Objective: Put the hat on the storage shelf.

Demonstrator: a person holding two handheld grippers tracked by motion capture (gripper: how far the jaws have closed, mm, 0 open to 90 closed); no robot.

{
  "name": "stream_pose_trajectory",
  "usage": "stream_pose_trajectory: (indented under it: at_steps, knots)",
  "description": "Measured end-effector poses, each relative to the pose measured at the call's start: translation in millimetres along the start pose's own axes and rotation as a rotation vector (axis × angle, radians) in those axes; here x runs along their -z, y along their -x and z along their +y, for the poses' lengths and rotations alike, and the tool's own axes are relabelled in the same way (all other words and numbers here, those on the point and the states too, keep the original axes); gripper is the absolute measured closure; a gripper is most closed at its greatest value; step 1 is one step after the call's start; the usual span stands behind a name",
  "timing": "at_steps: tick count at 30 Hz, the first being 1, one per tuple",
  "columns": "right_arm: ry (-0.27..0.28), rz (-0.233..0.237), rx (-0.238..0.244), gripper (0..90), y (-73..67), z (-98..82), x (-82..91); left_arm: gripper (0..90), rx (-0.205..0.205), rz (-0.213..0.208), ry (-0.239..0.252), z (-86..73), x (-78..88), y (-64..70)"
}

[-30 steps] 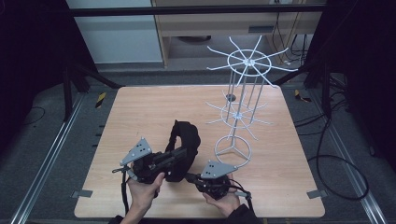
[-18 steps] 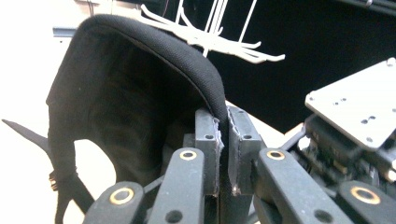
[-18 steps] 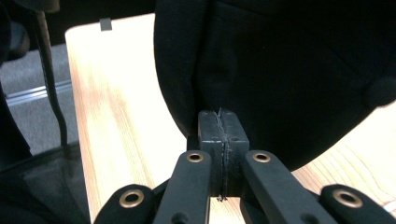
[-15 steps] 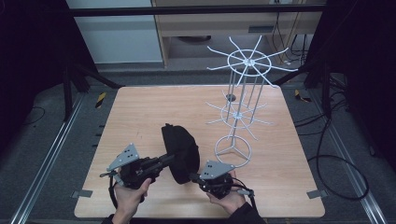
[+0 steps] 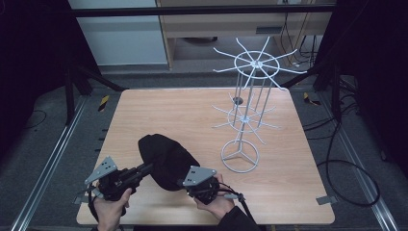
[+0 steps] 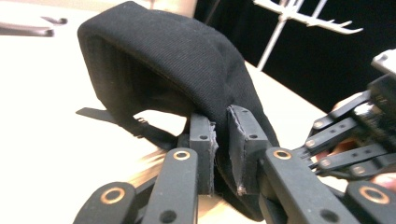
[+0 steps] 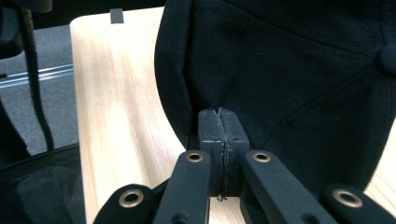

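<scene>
A black cap (image 5: 166, 159) sits near the front edge of the wooden table (image 5: 192, 110), a bit left of the middle. It is puffed up like a little hill, and its open side faces the left gripper, so you can see into the dark hollow in the left gripper view.

The left gripper (image 5: 144, 168) comes at the cap from the left, near the front left corner of the table. A hand (image 5: 110, 207) holds it from below. In the left gripper view its two black pads (image 6: 245, 144) stand a small way apart, with the rim of the cap (image 6: 187, 65) hanging between them. The jaws have just been opening a little. The left pad is close to the cloth and the right pad seems to touch it, but whether they squeeze it I cannot tell for sure. A thin black strap (image 6: 135, 126) of the cap runs along the table under the hollow.

The right gripper (image 5: 190, 185) is just to the right, at the front edge, held by the other hand (image 5: 216, 202). In the right gripper view its jaws are pressed tight together, pinching the bottom edge of the cap (image 7: 289, 70) between them.

A white wire stand (image 5: 248, 101) with many arms stands on the right half of the table, apart from the cap.
</scene>
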State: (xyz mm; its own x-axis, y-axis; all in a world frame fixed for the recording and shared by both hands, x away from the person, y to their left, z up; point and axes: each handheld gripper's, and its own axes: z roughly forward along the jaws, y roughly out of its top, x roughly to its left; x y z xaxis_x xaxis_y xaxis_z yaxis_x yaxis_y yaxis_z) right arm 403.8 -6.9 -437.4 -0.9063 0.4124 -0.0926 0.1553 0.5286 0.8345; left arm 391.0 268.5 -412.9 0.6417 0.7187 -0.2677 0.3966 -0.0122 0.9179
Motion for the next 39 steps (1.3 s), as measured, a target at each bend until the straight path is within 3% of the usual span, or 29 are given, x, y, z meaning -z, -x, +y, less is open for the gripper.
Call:
stream_pose_trajectory:
  at_steps: [1, 2, 3, 4, 5, 6, 8, 9, 11, 13, 17, 21, 25, 27, 29, 31, 33, 36, 39]
  knots:
    - [-0.004, -0.007, 0.005, 90.0, -2.5, 2.8, -6.4, 78.1, 0.007, 0.032, -0.014, -3.6, 3.2, -6.0]
    - [-0.004, -0.007, 0.005, 90.0, -2.5, 2.8, -6.4, 77.9, 0.007, 0.032, -0.014, -3.6, 3.2, -6.0]
    - [-0.009, -0.016, 0.011, 90.0, -5.1, 5.1, -12.4, 77.4, 0.01, 0.069, -0.033, -6.7, 6.1, -12.0]
    - [-0.009, -0.016, 0.011, 90.0, -5.1, 5.1, -12.4, 76.5, 0.01, 0.069, -0.033, -6.7, 6.1, -12.0]
    - [-0.013, -0.025, 0.016, 90.0, -8.4, 7.2, -19.5, 75.3, 0.02, 0.114, -0.052, -10.5, 8.2, -18.1]
    - [-0.013, -0.025, 0.016, 90.0, -8.4, 7.2, -19.5, 74.7, 0.02, 0.114, -0.052, -10.5, 8.2, -18.1]
    - [-0.017, -0.034, 0.018, 90.0, -11.3, 8.8, -27.4, 73.7, 0.014, 0.165, -0.083, -14.9, 9.0, -24.4]
    - [-0.029, -0.035, 0.02, 90.0, -13.2, 9.2, -33.6, 73.6, 0.004, 0.212, -0.122, -20.4, 7.5, -31.1]
    - [-0.035, -0.03, 0.013, 90.0, -13.7, 9.0, -38.1, 74.6, 0.012, 0.224, -0.144, -23.6, 6.1, -35.5]
    - [-0.045, -0.031, 0.012, 90.0, -14.2, 8.3, -43.8, 75.2, 0.051, 0.262, -0.211, -32.2, 1.5, -47.3]
    - [-0.059, -0.019, 0.006, 90.0, -15.2, 6.9, -50.3, 76.4, 0.065, 0.292, -0.238, -34.9, 0.5, -53.8]
    - [-0.061, 0.004, -0.01, 90.0, -16.1, 4.7, -52.9, 76.0, 0.061, 0.327, -0.24, -33.4, 1.9, -52.0]
    - [-0.011, 0.011, -0.05, 86.8, -9.0, 5.4, -37.5, 72.1, 0.056, 0.369, -0.222, -31.0, 5.3, -52.5]
    - [0.015, -0.012, -0.076, 83.4, 0.2, 4.6, -21.0, 67.9, 0.051, 0.385, -0.204, -28.8, 8.5, -52.3]
    - [0.023, -0.027, -0.085, 81.9, 3.6, 3.6, -15.2, 64.5, 0.043, 0.386, -0.196, -27.6, 9.4, -52.0]
    - [0.043, -0.071, -0.121, 76.6, 15.1, -2.9, 5.6, 60.5, 0.008, 0.387, -0.182, -23.4, 9.8, -49.3]
    - [0.047, -0.082, -0.128, 75.4, 17.7, -5.2, 10.5, 58.8, -0.014, 0.383, -0.169, -19.6, 8.7, -46.5]
    - [0.056, -0.148, -0.17, 68.4, 29.6, -24.0, 38.1, 49.9, -0.031, 0.367, -0.161, -13.6, 3.8, -42.7]
    - [0.054, -0.174, -0.191, 66.2, 33.9, -36.1, 49.0, 47.5, -0.053, 0.364, -0.166, -8.2, -2.0, -41.9]
